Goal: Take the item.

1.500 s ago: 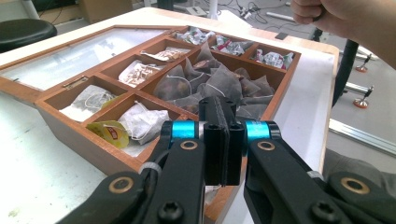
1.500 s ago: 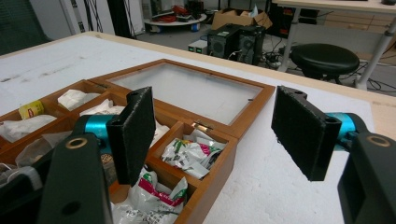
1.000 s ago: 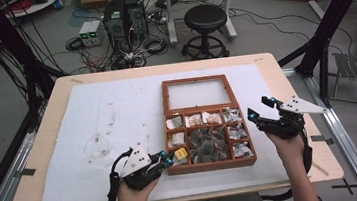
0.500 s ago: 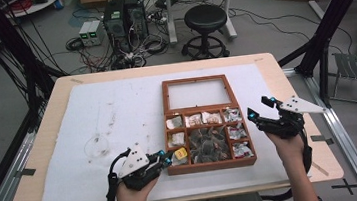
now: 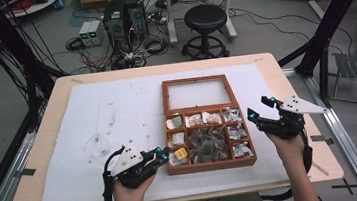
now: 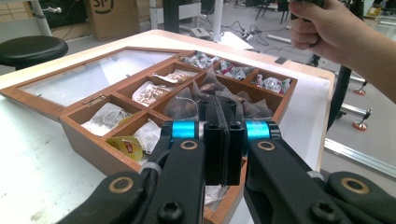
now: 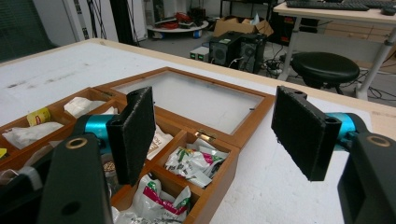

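Note:
A wooden compartment box (image 5: pixel 212 166) lies mid-table on a white mat, its glass lid (image 5: pixel 197 94) swung flat toward the far side. Its cells hold wrapped tea bags, with dark ones in the centre cell (image 5: pixel 206 145) and a yellow-tagged one (image 5: pixel 179 154) at the near left. My left gripper (image 5: pixel 159 155) rests at the box's near-left corner, and its jaws (image 6: pixel 222 135) are pressed together with nothing between them. My right gripper (image 5: pixel 258 109) hovers just right of the box, wide open and empty (image 7: pixel 219 135). Colourful packets (image 7: pixel 196 163) lie below its left pad.
The white mat (image 5: pixel 92 114) covers most of the wooden table and has a faint ring mark (image 5: pixel 96 147) at the left. Beyond the far edge stand a black stool (image 5: pixel 206 19) and computer towers (image 5: pixel 122 16) among cables. A black frame post (image 5: pixel 329 19) rises at the right.

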A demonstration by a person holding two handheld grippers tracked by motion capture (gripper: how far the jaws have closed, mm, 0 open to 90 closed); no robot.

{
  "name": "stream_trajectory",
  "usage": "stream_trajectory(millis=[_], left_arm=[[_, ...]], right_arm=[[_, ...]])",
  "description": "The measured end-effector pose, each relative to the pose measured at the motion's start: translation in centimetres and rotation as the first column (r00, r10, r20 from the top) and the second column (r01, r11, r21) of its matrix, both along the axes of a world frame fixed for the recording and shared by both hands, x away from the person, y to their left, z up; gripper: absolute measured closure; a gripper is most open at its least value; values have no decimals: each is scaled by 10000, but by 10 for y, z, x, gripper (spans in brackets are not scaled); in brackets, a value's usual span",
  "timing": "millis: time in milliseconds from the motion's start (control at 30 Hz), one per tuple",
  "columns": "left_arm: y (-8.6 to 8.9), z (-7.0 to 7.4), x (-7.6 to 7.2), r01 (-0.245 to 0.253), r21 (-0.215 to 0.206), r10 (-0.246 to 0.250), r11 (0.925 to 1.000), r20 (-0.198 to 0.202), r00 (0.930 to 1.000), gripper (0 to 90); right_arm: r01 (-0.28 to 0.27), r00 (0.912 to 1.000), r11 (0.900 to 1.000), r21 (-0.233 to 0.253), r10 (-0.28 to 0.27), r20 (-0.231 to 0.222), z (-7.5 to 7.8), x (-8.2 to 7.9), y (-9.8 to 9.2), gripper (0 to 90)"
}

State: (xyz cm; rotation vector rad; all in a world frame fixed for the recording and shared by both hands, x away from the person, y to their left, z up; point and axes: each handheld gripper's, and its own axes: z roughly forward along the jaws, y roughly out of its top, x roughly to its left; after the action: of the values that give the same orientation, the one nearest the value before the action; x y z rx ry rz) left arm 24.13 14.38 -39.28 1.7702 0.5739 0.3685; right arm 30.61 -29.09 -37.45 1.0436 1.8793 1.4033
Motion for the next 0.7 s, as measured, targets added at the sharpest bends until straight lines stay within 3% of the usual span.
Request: stream_trajectory(millis=[100, 200, 300, 367, 433, 567, 633, 700], left_arm=[[-5, 0, 8, 153, 223, -145, 9996, -370, 9992, 890], [-16, -3, 27, -191, 410, 216, 9990, -613, 9979, 760], [-30, -8, 53, -140, 1054, 303, 9943, -1550, 9874, 649], [-39, -11, 65, -94, 1502, 360, 9886, -1751, 9839, 631], [-46, -15, 73, -97, 1693, 422, 9855, -1896, 9810, 592], [-52, -22, 81, -356, 2288, 866, 9728, -2171, 9723, 601], [-54, -23, 81, -404, 2636, 985, 9638, -2110, 9725, 644], [-54, -23, 81, -339, 2712, 913, 9619, -2020, 9751, 759]], right_arm=[[-37, 10000, 10000, 26, 37, -17, 0, -1, 1, 312], [-109, 9999, 9999, -11, 109, 10, 1, -2, 5, 313], [-184, 9998, 9998, -40, 184, 59, 2, -3, 7, 313], [-234, 9997, 9997, -19, 234, 53, 2, -3, 8, 312], [-271, 9996, 9996, -32, 271, 38, 1, -2, 8, 312], [-306, 9995, 9995, -22, 306, -10, 0, -1, 8, 313], [-307, 9995, 9995, 20, 307, -40, 0, -1, 7, 313], [-316, 9995, 9995, 30, 316, 30, 1, -1, 6, 313]])
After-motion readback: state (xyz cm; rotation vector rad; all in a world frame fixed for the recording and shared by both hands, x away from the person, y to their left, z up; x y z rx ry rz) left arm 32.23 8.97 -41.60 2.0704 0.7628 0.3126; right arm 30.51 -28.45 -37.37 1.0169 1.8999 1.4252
